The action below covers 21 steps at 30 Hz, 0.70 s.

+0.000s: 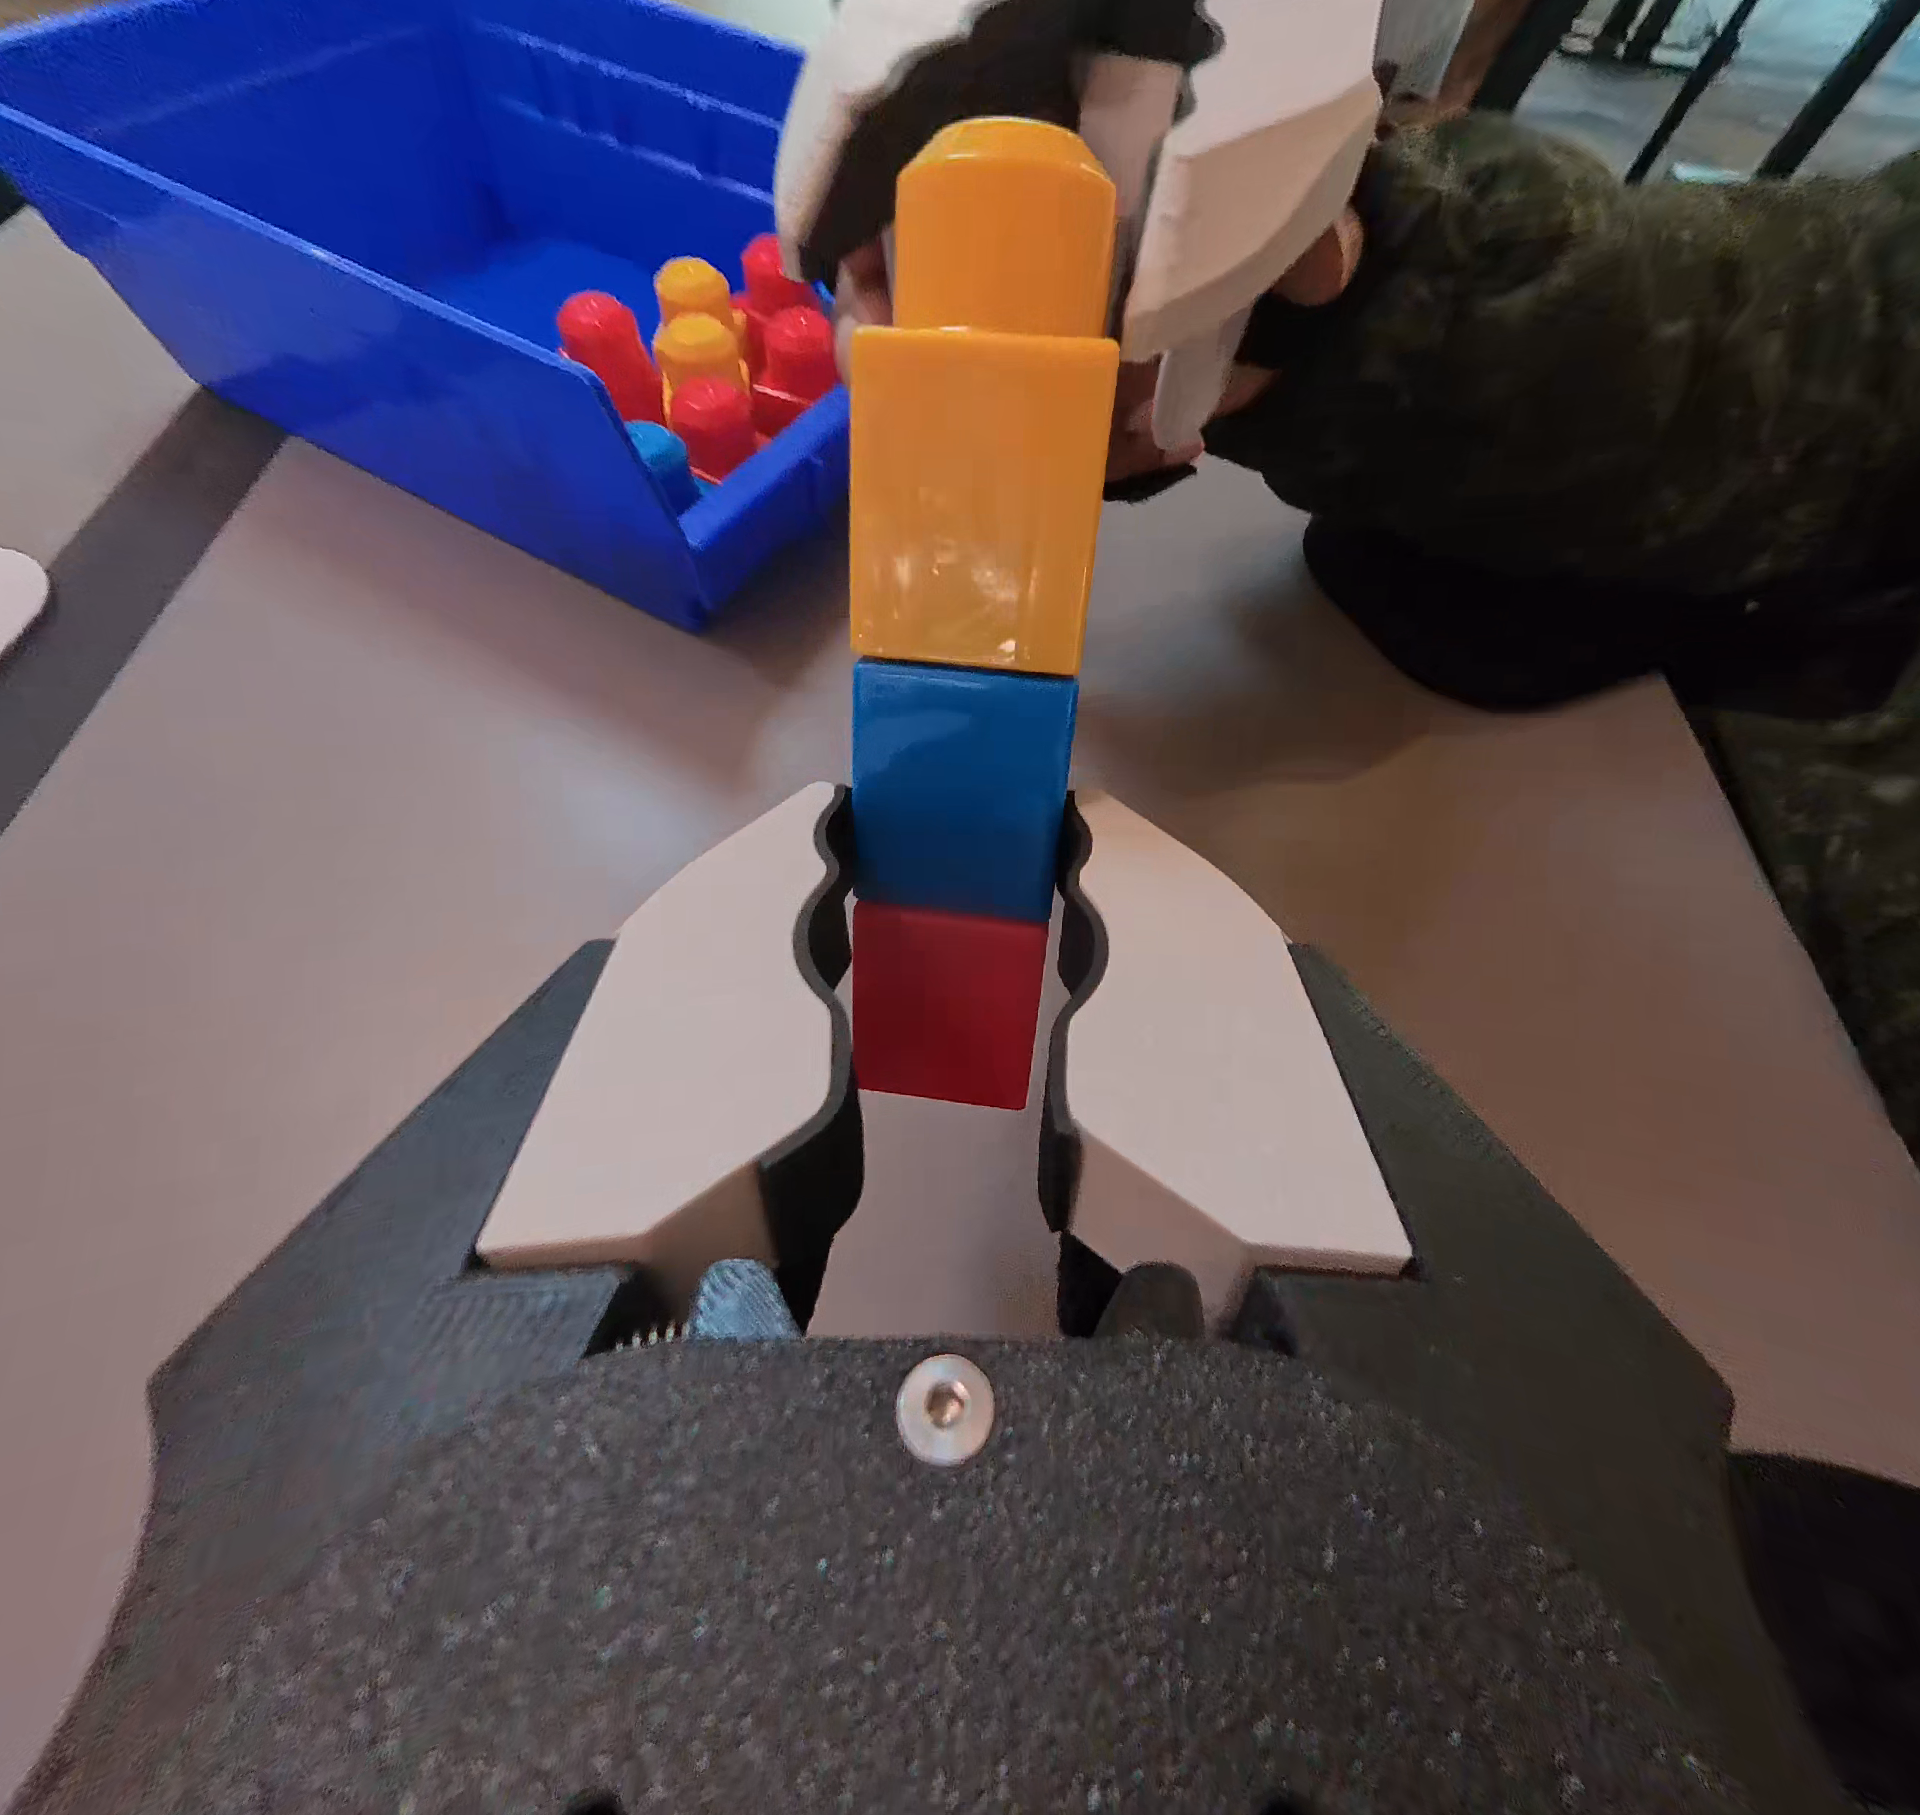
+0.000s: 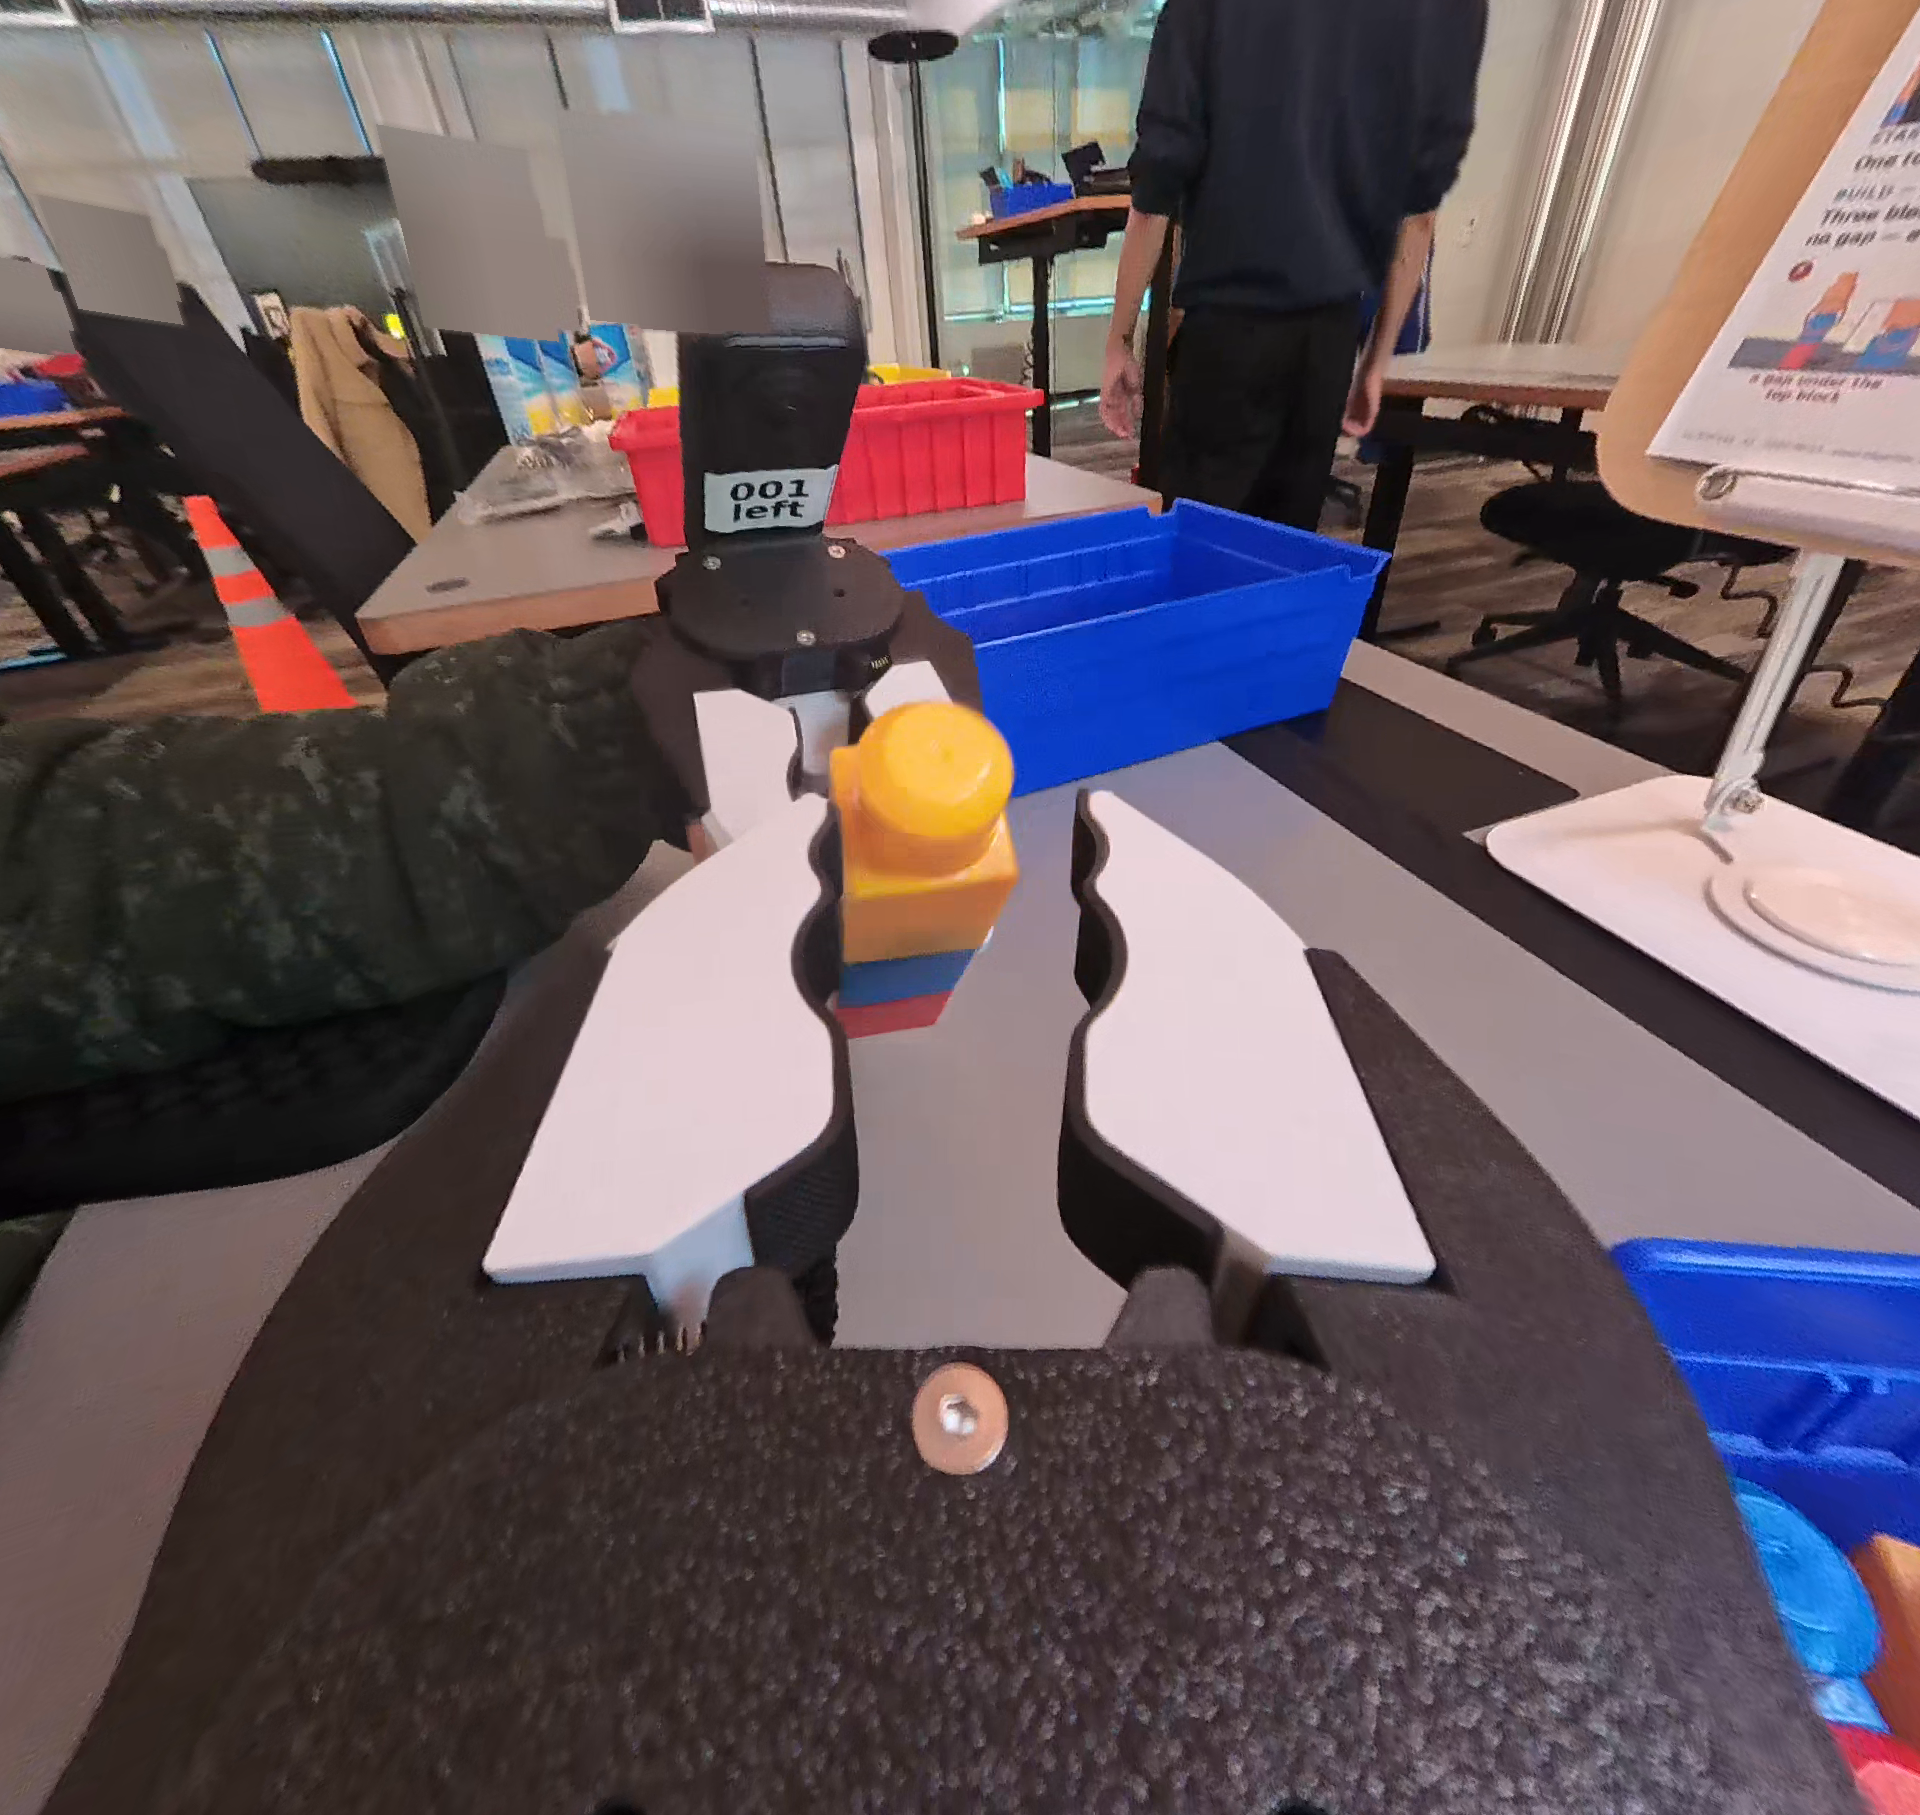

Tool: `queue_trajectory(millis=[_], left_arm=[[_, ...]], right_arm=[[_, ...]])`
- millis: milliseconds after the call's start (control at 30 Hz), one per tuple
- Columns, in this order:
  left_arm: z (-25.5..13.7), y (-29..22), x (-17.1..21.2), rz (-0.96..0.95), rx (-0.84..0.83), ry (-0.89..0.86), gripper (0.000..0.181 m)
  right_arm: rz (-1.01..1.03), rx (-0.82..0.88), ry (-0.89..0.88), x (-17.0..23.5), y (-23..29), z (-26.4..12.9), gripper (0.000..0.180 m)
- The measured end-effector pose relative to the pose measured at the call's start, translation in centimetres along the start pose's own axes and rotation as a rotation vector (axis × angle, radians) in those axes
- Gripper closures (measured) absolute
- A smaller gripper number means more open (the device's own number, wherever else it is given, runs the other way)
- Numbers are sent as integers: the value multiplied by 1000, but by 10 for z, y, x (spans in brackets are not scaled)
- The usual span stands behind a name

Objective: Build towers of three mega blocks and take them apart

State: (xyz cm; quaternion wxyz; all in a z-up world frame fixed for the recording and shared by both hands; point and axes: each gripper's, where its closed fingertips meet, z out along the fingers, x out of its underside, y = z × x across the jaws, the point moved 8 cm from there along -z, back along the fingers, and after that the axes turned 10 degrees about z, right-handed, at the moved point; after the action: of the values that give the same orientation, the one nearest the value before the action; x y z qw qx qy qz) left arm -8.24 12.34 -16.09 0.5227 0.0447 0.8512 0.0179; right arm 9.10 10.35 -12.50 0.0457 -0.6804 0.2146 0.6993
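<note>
A tower stands on the grey table (image 1: 364, 830): a red block (image 1: 945, 1007) at the bottom, a blue block (image 1: 961, 789) in the middle, a yellow block (image 1: 977, 498) with its round stud on top. My left gripper (image 1: 961, 830) is shut on the tower, its pads pressing the blue block's sides. In the right wrist view the tower (image 2: 920, 892) sits between the open jaws of my right gripper (image 2: 951, 830), close against the left finger, with a gap on the right side. The left gripper (image 2: 821, 716) shows behind the tower. One right-gripper finger (image 1: 1247, 155) shows above the stud.
A blue bin (image 1: 312, 238) with several red, yellow and blue blocks (image 1: 707, 363) stands at the far left. An empty blue bin (image 2: 1143, 612) is behind the tower. A white sign stand (image 2: 1766, 892) is at the right. A green sleeve (image 1: 1558, 363) rests on the table. About 8 centimeters separates my left fingertips from my right.
</note>
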Motion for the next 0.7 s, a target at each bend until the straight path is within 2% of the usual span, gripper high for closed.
queue_trajectory(millis=[67,133,300,367,467,533,567,633,700], left_arm=[[3,-3,2,0,26,37,144],[3,-5,4,7,44,61,144],[0,-8,2,36,73,46,144],[-6,-7,-2,43,72,10,144],[-15,3,21,26,-6,184,144],[-29,13,29,-62,-41,60,144],[-38,20,28,-96,-82,-5,144],[-59,31,20,-112,-196,-139,144],[-76,35,5,-109,-290,-266,144]], right_arm=[[10,-17,12,3,1,2,138],[17,-61,42,6,4,3,149],[16,-83,93,3,12,3,150],[13,-91,63,-4,15,2,150],[69,-117,-141,-28,17,-13,150],[45,-50,-256,-46,13,-33,150],[8,-13,-252,-48,13,-38,150],[-31,-44,-104,-36,15,-34,150],[-57,-71,105,-8,16,-15,150]])
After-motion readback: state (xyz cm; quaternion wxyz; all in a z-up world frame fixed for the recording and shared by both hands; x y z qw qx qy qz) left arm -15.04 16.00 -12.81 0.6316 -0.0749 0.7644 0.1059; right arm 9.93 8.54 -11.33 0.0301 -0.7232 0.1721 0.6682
